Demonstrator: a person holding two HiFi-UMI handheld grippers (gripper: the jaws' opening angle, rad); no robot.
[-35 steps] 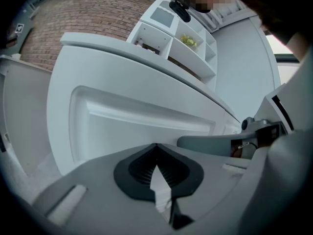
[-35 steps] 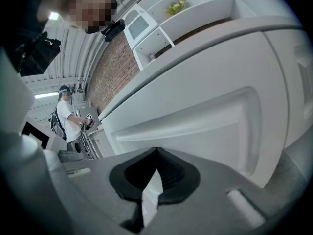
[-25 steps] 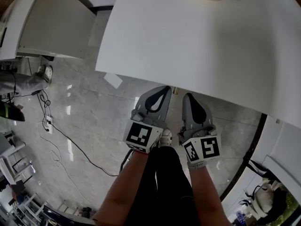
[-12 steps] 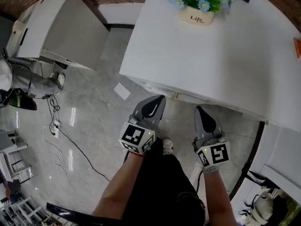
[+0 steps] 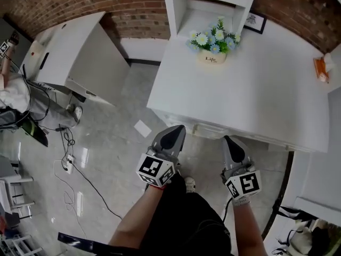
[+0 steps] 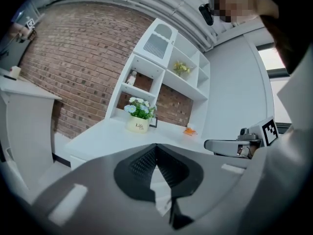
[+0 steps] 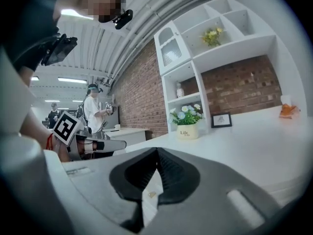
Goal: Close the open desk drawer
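Note:
The white desk (image 5: 266, 89) fills the upper right of the head view, and its drawer front (image 5: 205, 128) shows as a narrow white band under the near edge. How far the drawer stands out cannot be told. My left gripper (image 5: 178, 128) points at that band, jaws shut on nothing. Beside it, my right gripper (image 5: 228, 139) is also shut and empty, just short of the desk edge. In the left gripper view the left gripper (image 6: 156, 146) has the white front visible behind it. Behind the right gripper (image 7: 156, 151) in its own view a small brass knob (image 7: 152, 194) shows.
A flower pot (image 5: 212, 57), a picture frame (image 5: 256, 21) and an orange item (image 5: 319, 68) sit on the desk below a white shelf unit (image 5: 208, 4). Another white desk (image 5: 80, 52) stands left. Cables (image 5: 69, 159) and a paper (image 5: 142, 128) lie on the floor.
The head view has swung up and back, so the desk now looks farther and the shelf and brick wall have come into sight. Both grippers sit lower in the picture and stay shut.

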